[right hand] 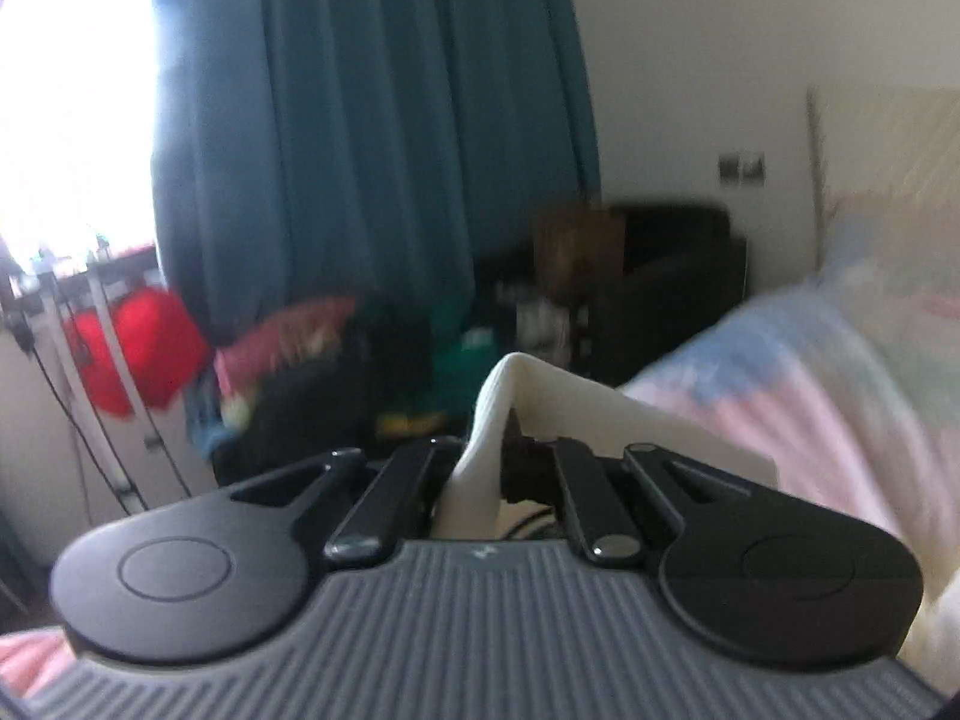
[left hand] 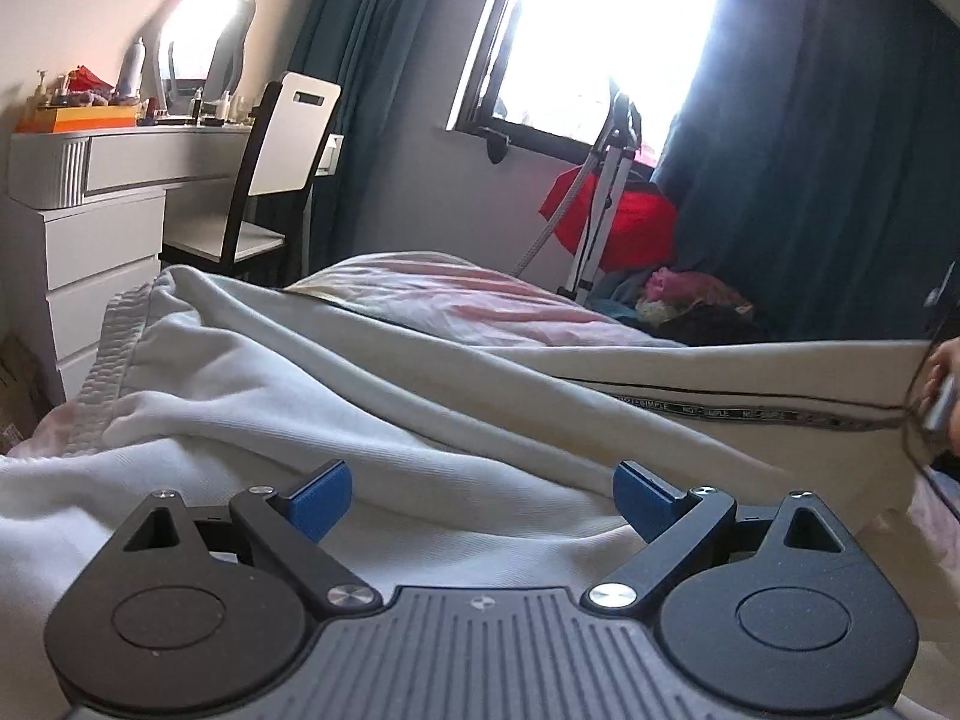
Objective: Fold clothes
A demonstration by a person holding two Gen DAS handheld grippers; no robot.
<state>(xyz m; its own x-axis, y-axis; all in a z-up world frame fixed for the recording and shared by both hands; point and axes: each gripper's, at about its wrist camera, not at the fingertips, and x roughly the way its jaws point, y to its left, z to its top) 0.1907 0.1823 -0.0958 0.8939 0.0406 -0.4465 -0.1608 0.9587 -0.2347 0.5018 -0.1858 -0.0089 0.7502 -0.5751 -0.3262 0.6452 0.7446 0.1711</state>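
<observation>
Black woven tape [left hand: 738, 413] along the cream cotton garment [left hand: 420, 420], repeated small white lettering "NOT SIMPLE", at 3 o'clock

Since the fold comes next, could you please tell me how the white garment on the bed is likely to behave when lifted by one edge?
Probably floppy: the white garment lies in soft ridges on the bed. Where the right tongs pinch it, the cloth bends over limply, so it would likely sag. Its ribbed hem suggests thick knit, perhaps fairly heavy for cloth.
</observation>
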